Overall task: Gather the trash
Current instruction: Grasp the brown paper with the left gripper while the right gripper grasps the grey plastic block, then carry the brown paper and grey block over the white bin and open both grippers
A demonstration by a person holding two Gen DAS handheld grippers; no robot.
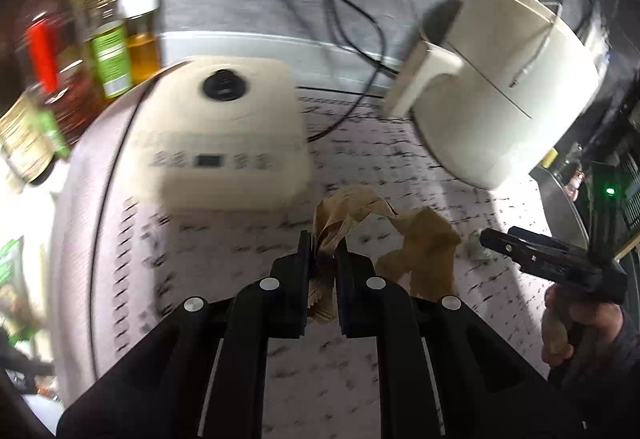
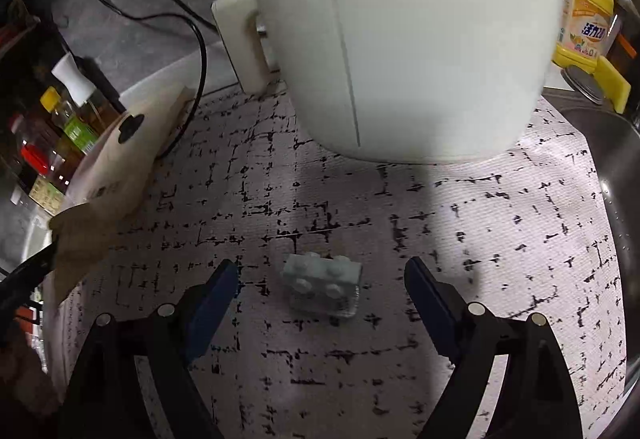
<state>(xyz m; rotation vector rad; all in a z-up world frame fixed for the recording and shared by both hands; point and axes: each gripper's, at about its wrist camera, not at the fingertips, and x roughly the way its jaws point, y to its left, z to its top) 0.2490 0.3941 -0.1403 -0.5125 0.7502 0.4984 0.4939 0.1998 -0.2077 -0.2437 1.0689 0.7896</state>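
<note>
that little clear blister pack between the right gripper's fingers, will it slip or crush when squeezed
The blister pack looks like thin clear plastic, so probably light and apt to skid on the mat. Its raised bubbles may dent. The right gripper is open around it.

Crumpled brown paper (image 1: 352,215) looks matt and creased; the air fryer (image 2: 400,39) at twelve o'clock is smooth plastic; the tabletop mat (image 2: 480,239) looks woven, rough.

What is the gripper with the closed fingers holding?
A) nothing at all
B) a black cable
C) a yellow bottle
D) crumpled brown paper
D: in the left wrist view, the left gripper has its jaws pinched together on the crumpled brown paper, which sticks out above them.
</note>
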